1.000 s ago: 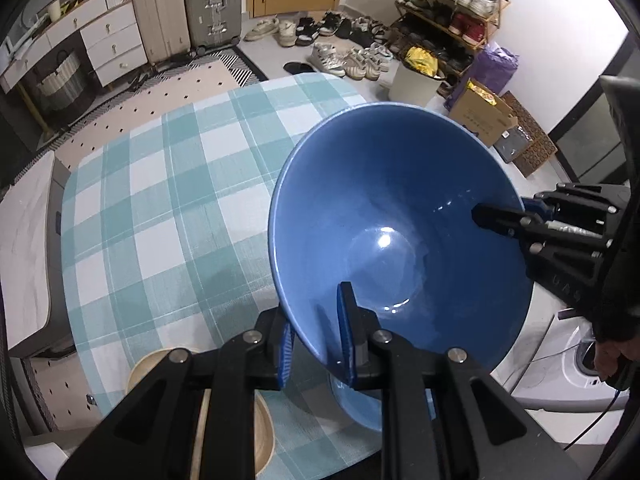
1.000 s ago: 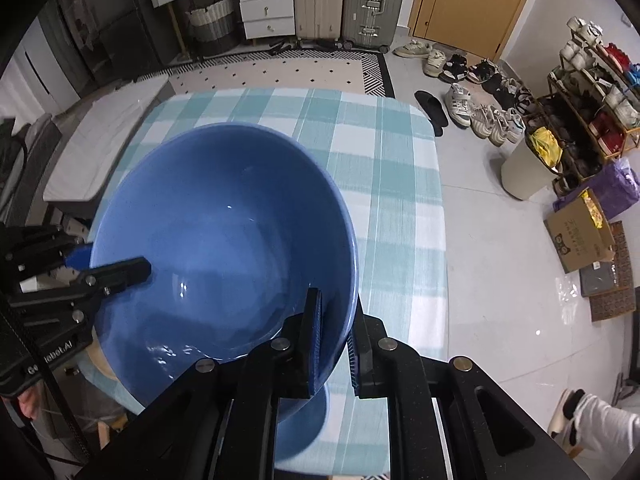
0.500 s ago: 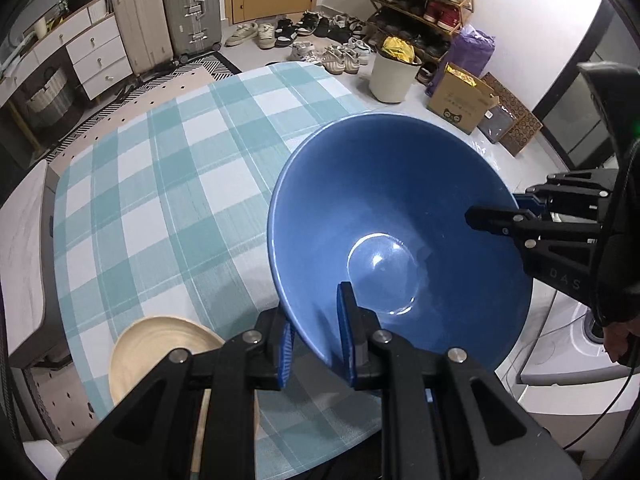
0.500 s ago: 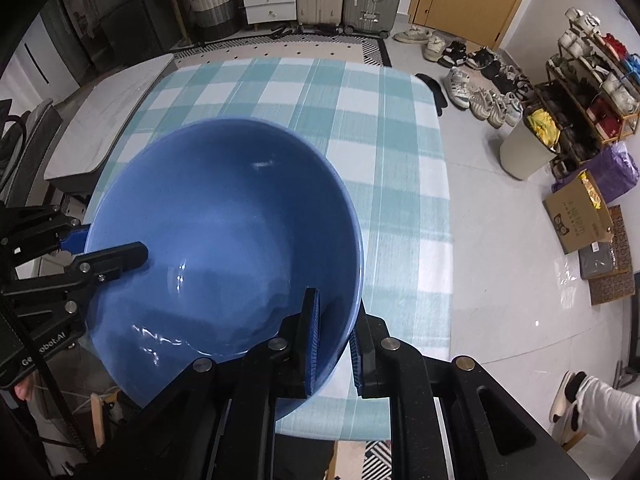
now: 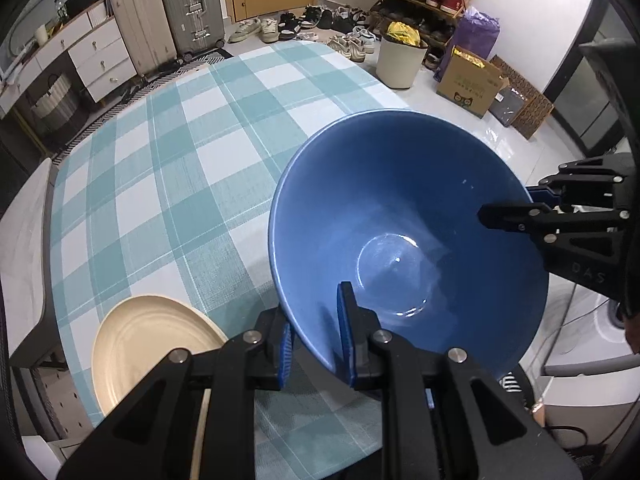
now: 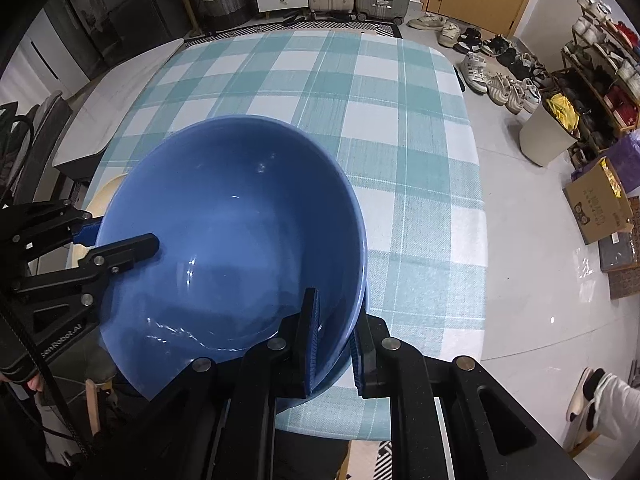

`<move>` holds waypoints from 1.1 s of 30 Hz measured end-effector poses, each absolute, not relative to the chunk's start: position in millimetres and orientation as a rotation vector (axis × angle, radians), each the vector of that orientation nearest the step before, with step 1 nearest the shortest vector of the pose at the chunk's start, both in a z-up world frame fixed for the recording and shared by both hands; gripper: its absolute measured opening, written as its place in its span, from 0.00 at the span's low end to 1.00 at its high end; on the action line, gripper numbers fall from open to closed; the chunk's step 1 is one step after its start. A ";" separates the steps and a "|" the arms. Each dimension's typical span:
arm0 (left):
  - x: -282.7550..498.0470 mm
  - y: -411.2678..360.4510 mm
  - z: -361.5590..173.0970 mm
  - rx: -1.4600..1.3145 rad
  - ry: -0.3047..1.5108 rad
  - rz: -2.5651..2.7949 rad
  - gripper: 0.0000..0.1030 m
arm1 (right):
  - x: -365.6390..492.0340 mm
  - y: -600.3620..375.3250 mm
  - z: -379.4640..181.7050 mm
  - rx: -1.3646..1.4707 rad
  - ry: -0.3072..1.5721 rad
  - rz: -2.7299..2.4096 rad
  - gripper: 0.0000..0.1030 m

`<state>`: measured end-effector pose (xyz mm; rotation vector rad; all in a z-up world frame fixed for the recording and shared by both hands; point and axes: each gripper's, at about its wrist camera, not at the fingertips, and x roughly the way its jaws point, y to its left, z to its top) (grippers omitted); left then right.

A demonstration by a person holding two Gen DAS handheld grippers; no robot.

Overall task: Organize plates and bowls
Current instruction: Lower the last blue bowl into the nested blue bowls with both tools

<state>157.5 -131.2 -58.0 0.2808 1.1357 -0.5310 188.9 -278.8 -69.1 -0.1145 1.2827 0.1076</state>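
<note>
Big desk (image 5: 168,168) with a blue-green checked cloth, seen from above. Over its near edge, a big blue bowl (image 5: 404,240), up in the air, tipped a little, open side up. Held from two sides at once. To the left of the bowl, flat on the cloth, a cream plate (image 5: 148,344), close to the left claw and apart from the bowl.

Left claw (image 5: 316,344) clamped on the bowl's near rim, one pad inside, one outside. Right claw (image 6: 334,340) clamped on the opposite rim the same way, nearly pressed together with only the thin wall between. Both pointing steeply down.

Probably going down next, onto the cloth or onto the cream plate. Cannot tell which. Plate nearer the left claw, so likely a small slide that way.
</note>
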 end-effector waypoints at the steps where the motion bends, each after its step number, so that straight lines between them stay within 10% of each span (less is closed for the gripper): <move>1: 156.0 -133.1 -62.2 0.297 1.137 -0.528 0.17 | 187.4 -279.3 -72.5 -0.115 1.289 0.110 0.13; 33: 158.3 -129.9 -105.3 0.176 1.180 -0.544 0.19 | 158.0 -335.6 -60.8 0.277 1.085 0.197 0.14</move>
